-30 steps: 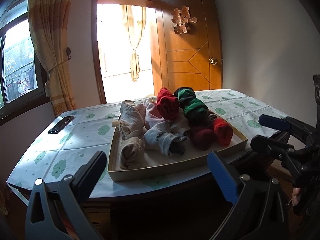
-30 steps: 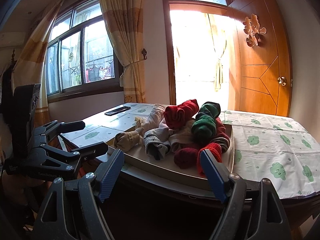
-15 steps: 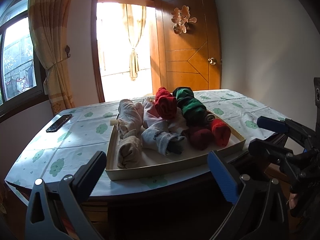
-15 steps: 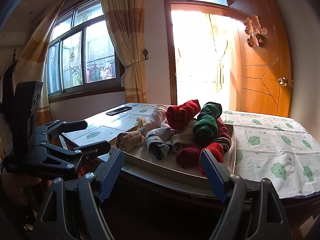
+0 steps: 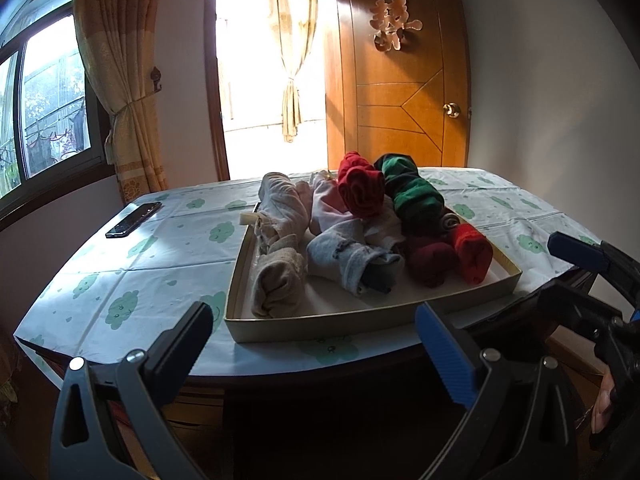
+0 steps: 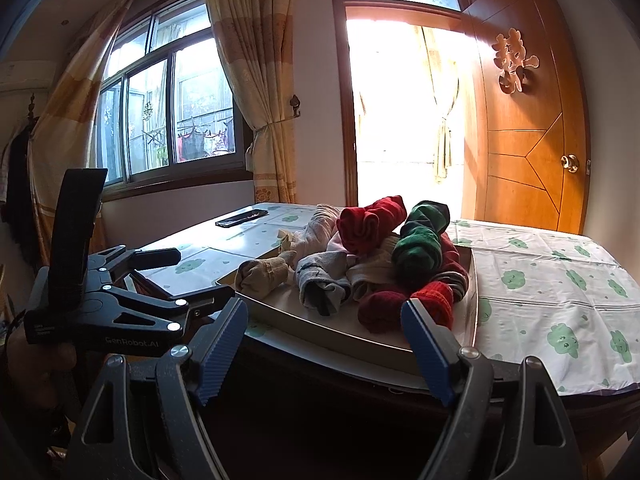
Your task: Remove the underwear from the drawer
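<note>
Underwear (image 5: 352, 236): rolled and bunched cloth pieces heaped in a shallow cream drawer (image 5: 360, 322) that sits on the table (image 5: 120, 280), near its front edge. I count a beige roll (image 5: 278, 280) at the left front, a grey roll (image 5: 348, 256) beside it, a pale pink piece behind, a bright red roll (image 5: 360, 190) on top, a green-and-black roll (image 5: 414, 194) next to it, then a maroon roll (image 5: 430, 258) and an orange-red roll (image 5: 472, 252) at the right front. From this low angle I cannot tell how many pieces lie underneath.

Table carries a white cloth with green cloud prints. A dark phone (image 5: 134, 219) lies well apart from the drawer, toward the window side. Behind: an open wooden door (image 5: 400, 92) with a paper-cut ornament (image 5: 394, 24), a bright doorway, tied yellow curtains.

My left gripper (image 5: 314, 332) hangs in front of the table edge, fingers apart, nothing between them. My right gripper (image 6: 324, 328) is likewise spread wide and empty, just short of the drawer's near corner. Nothing blocks the heap except the drawer's low wall.

Writing: "GenRobot.AI" reads on the left gripper's body in the right wrist view; a smaller label above it is too small to read.
</note>
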### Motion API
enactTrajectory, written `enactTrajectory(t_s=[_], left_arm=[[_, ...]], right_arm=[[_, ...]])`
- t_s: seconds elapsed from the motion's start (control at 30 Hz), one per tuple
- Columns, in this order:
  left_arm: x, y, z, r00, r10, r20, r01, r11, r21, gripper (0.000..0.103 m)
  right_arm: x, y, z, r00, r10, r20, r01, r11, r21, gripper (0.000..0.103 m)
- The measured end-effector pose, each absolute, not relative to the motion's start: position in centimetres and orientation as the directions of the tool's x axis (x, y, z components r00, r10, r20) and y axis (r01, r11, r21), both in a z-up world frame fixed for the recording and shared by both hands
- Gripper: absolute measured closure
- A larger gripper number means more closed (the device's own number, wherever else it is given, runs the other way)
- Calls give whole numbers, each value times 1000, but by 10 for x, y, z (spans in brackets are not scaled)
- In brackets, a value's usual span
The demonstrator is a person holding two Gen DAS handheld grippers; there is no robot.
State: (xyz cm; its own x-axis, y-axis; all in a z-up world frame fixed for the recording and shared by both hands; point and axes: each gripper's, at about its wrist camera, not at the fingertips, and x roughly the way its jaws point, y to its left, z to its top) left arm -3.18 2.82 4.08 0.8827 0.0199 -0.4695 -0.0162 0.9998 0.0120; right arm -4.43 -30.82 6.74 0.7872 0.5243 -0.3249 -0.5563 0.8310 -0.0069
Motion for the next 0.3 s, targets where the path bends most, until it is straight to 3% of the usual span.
enactTrajectory(t_s=[0.3], left_arm=[[-41, 23, 45, 909, 28, -415, -2, 998, 62, 0]], right_arm=[[-45, -305, 65, 782, 528, -333, -562, 827, -10, 22]])
